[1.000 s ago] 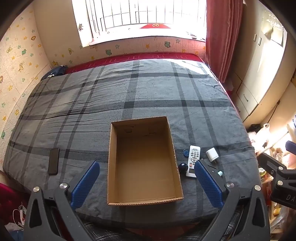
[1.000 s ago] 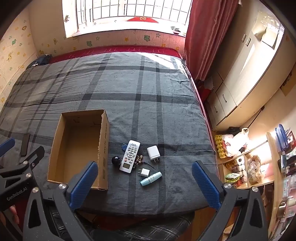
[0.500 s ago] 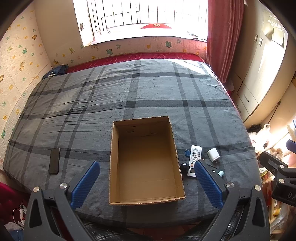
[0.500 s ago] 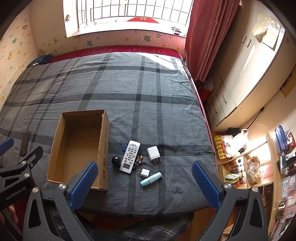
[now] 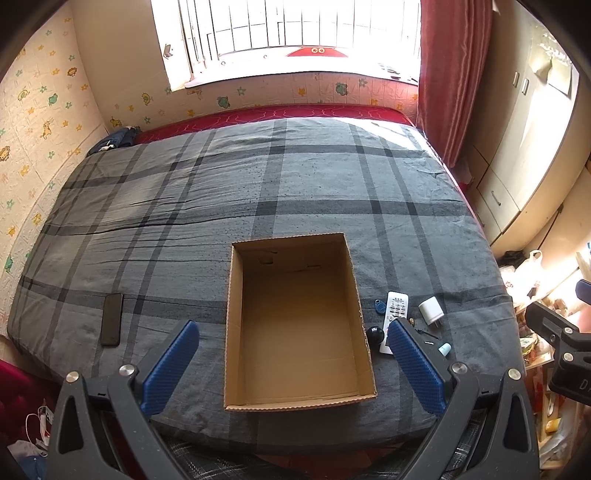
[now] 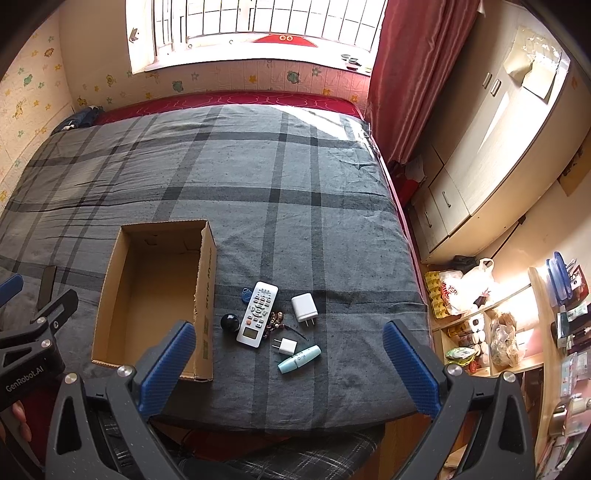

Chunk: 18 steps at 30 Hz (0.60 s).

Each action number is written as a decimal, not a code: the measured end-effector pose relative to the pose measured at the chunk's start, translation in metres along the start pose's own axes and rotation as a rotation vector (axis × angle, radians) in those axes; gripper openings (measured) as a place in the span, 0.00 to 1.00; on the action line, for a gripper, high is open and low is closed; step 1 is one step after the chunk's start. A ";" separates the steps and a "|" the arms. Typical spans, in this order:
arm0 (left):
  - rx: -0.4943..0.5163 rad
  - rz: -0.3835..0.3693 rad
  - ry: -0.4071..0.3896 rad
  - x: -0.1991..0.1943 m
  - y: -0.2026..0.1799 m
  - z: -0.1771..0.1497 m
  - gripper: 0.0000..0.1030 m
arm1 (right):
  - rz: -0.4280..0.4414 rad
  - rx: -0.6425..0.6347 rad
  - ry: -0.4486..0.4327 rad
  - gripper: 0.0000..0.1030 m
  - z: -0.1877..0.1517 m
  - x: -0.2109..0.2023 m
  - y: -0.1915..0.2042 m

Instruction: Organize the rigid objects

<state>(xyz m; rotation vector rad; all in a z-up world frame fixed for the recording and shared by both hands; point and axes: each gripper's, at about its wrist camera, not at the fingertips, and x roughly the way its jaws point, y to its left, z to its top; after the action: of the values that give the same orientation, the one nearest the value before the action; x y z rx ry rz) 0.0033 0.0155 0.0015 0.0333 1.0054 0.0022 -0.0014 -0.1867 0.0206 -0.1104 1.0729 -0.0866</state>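
1. A cluster of small rigid items lies on the grey plaid bed near its front edge, just right of the cardboard box: a white remote control, a blue key fob at the remote's far left, a black ball between the remote and the box wall, a large white charger, a small white plug, a pale teal tube and a beaded trinket beside the remote.
2. The box stands open and empty near the bed's front edge, its long side running away from that edge.
3. A dark phone lies flat well to the left of the box, toward the bed's left edge.
4. The left gripper hangs above the front edge with its jaws spread wide, holding nothing; the box sits between its blue fingers.
5. The right gripper is likewise spread wide and empty, above the cluster.
6. Beyond the bed's far edge are a barred window and a red curtain; cupboards stand along the right side.
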 end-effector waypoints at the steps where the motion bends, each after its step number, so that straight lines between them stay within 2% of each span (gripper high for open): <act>1: 0.000 0.000 0.000 0.000 0.001 0.000 1.00 | -0.002 -0.001 0.000 1.00 0.000 0.000 0.001; 18: 0.005 -0.003 0.004 0.005 0.003 -0.003 1.00 | -0.007 -0.012 -0.001 1.00 -0.001 0.002 0.007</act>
<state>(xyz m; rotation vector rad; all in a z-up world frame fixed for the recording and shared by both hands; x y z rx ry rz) 0.0036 0.0185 -0.0039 0.0368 1.0093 -0.0031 -0.0014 -0.1799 0.0178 -0.1253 1.0724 -0.0866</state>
